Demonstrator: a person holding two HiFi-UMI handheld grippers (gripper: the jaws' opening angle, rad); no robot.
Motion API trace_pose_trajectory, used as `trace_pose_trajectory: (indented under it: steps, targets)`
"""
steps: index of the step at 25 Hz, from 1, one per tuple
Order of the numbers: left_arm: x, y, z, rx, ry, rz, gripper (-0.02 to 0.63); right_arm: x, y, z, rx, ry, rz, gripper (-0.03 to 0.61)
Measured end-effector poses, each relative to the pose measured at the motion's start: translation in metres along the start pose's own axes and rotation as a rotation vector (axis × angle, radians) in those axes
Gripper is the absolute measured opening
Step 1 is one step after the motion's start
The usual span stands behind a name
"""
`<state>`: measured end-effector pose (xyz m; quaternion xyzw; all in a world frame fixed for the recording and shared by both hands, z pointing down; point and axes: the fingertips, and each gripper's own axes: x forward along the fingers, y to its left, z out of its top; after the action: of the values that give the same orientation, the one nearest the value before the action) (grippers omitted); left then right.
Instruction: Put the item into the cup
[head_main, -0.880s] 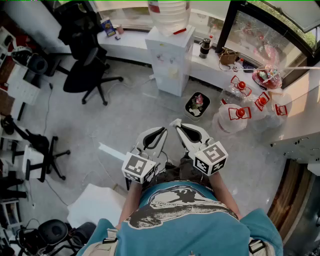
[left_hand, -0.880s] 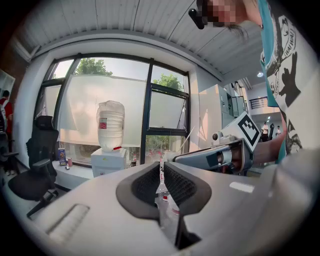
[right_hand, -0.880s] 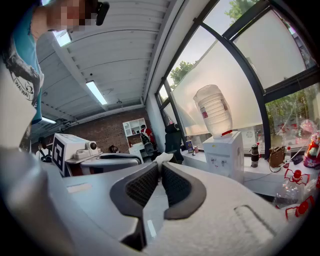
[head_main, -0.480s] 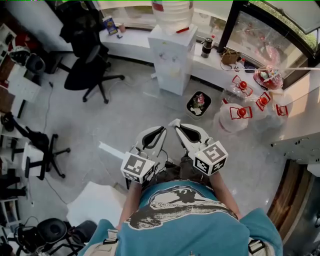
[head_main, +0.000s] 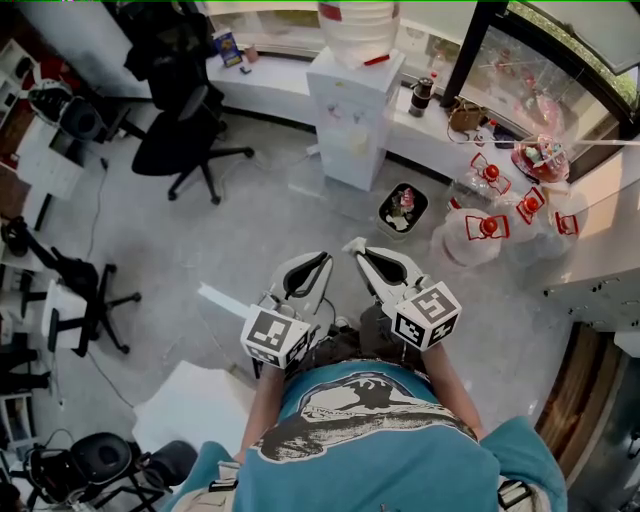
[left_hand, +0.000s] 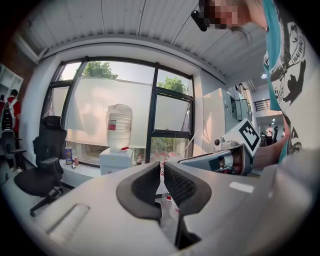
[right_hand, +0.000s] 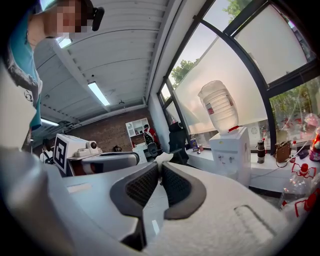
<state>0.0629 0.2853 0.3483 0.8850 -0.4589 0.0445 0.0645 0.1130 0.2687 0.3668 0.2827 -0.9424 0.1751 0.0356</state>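
- Jaws of the left gripper (left_hand: 161, 165) stand pressed together, with only a thin slit between the black pads and nothing in it.
- Jaws of the right gripper (right_hand: 160, 163) are likewise closed on nothing, the pads meeting at the tips.
- Both grippers are held side by side at the waist of the person (head_main: 370, 440). They are well apart from the water dispenser (head_main: 350, 120) and point toward it across grey floor (head_main: 250, 220).
- That dispenser stands against the white window ledge (head_main: 265, 78), with a big bottle (head_main: 358, 22) on top.
- Just right of the dispenser, on the ledge, stands a dark lidded container (head_main: 421, 95). Whether it is the cup cannot be told, nor which thing is the item.
- On the floor in front of the dispenser, slightly to its right, sits a small black bin (head_main: 403, 209).
- Farther right of the dispenser lie clear jugs with red handles (head_main: 480, 225).
- Left of the dispenser stands a black office chair (head_main: 190, 135).
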Motion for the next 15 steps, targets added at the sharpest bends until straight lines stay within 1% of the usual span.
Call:
trace_pose_trajectory:
  steps: [8,15]
  targets:
    - [0.0,0.019,0.003,-0.021,-0.009,0.039,0.037,0.016,-0.004,0.002,0.004,0.024,0.018,0.025]
    - [0.015,0.047,-0.002,-0.041,0.005,0.071,0.035,0.05,-0.025,0.008,0.022,0.04,0.058,0.025]
